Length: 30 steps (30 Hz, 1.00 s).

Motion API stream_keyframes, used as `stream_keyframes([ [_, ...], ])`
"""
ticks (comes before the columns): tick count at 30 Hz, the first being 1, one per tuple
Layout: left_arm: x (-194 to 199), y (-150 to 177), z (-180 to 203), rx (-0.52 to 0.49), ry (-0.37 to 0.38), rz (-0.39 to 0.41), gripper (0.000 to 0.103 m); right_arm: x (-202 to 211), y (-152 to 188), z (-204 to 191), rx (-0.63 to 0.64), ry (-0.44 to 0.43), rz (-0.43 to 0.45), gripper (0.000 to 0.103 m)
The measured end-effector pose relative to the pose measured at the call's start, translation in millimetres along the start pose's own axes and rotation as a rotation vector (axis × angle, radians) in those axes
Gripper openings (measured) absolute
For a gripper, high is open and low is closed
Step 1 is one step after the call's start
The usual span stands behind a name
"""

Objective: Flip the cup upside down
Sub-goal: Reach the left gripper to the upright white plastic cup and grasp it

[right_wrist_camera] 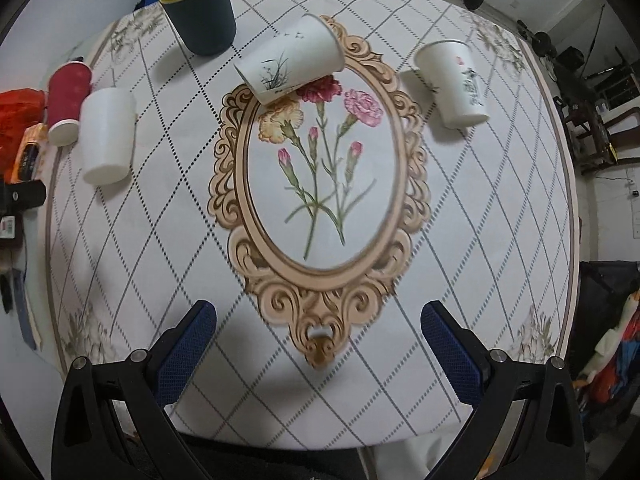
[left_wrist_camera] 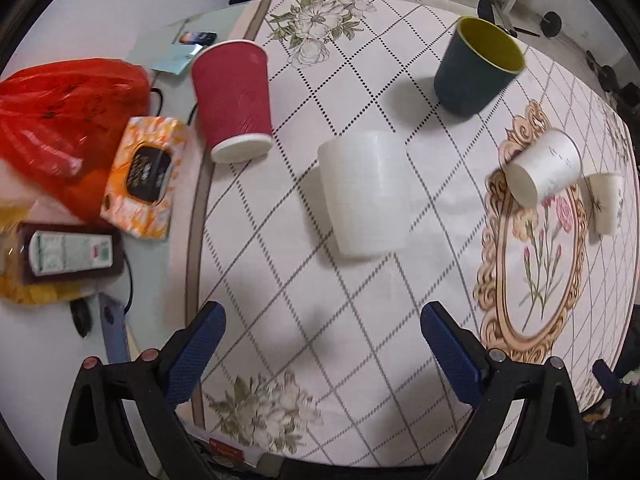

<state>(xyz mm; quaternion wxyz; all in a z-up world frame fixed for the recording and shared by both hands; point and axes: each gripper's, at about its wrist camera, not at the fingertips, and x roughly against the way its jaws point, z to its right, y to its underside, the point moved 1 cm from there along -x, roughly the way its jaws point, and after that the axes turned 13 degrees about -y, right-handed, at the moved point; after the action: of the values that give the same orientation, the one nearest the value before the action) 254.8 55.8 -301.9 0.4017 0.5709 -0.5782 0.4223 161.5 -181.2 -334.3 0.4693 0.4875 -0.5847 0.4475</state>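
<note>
**Five cups on a flowered tablecloth, both grippers spread and holding nothing**

A table covered by a white tablecloth (right_wrist_camera: 460,208) with a diamond grid and an ornate oval frame of painted carnations holds five cups. The dark blue cup (right_wrist_camera: 200,16) with a yellow inside stands upright, mouth up, near the far edge. The other four stand mouth down. A plain white plastic cup (left_wrist_camera: 366,194) sits in front of the left gripper (left_wrist_camera: 322,344), with a red ribbed paper cup (left_wrist_camera: 234,98) just beyond it to the left. A white paper cup (right_wrist_camera: 290,60) printed with grass touches the top of the oval frame, and a second printed paper cup (right_wrist_camera: 452,82) stands to its right.

The left gripper hovers above the cloth, its blue-padded fingers wide apart. The right gripper (right_wrist_camera: 318,340) hovers over the lower end of the oval frame, fingers equally wide.

At the left table edge lie a red plastic bag (left_wrist_camera: 60,120) and an orange tissue pack (left_wrist_camera: 144,176).
</note>
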Motion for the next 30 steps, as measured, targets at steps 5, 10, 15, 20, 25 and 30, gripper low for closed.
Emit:
stream_keyframes([
  [5, -20, -29, 3, -0.01, 0.045, -0.032, 0.096, -17, -24, -8, -0.002, 0.014, -0.012, 0.103],
  [10, -44, -49, 4, -0.003, 0.123, -0.096, 0.091, -29, -46, -17, 0.004, 0.029, -0.022, 0.103],
  [15, -57, -61, 11, -0.005, 0.156, -0.123, 0.091, -34, -58, -20, 0.004, 0.035, -0.027, 0.103],
  [20, -71, -75, 20, -0.018, 0.145, -0.14, 0.091, -39, -65, -18, 0.002, 0.034, -0.037, 0.103],
  [25, -87, -82, 27, -0.051, 0.112, -0.146, 0.091, -42, -70, -21, 0.009, 0.039, -0.044, 0.103],
  [30, -103, -80, 33, -0.073, 0.095, -0.166, 0.07, -44, -73, -23, 0.005, 0.041, -0.045, 0.103],
])
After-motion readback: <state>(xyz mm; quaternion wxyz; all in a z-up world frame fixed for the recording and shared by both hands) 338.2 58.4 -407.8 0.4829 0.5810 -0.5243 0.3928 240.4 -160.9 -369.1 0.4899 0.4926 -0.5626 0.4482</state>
